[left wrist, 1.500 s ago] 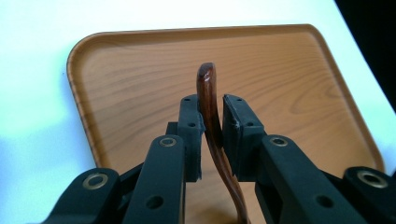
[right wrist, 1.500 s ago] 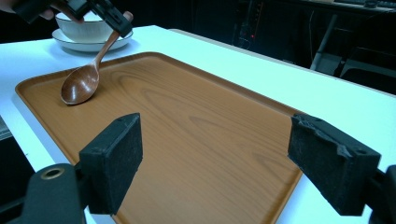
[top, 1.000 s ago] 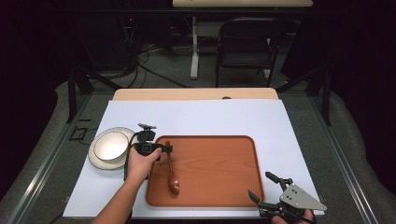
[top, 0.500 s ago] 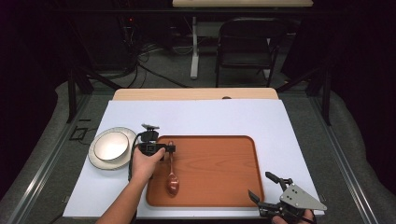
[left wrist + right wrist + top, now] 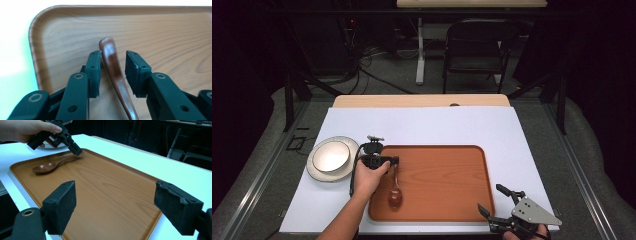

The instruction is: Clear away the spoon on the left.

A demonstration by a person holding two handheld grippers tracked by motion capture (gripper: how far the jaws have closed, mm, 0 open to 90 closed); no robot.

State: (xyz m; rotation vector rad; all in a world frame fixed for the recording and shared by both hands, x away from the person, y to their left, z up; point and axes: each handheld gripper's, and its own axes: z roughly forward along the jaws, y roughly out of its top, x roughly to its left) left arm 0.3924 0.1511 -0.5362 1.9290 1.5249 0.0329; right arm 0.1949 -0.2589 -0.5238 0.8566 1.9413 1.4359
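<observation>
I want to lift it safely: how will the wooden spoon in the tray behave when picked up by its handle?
The wooden spoon looks stiff, so it should not bend. Its glossy handle may slip between the left hand-held gripper pads. The bowl end is wider, so it may dip.

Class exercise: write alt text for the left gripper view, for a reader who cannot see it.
A brown wooden spoon handle lies between the two black jaws of the left gripper, one pad touching it and the other a little apart. Beneath is a wood-grain tray, its rounded corner at the upper left against a white table surface.
</observation>
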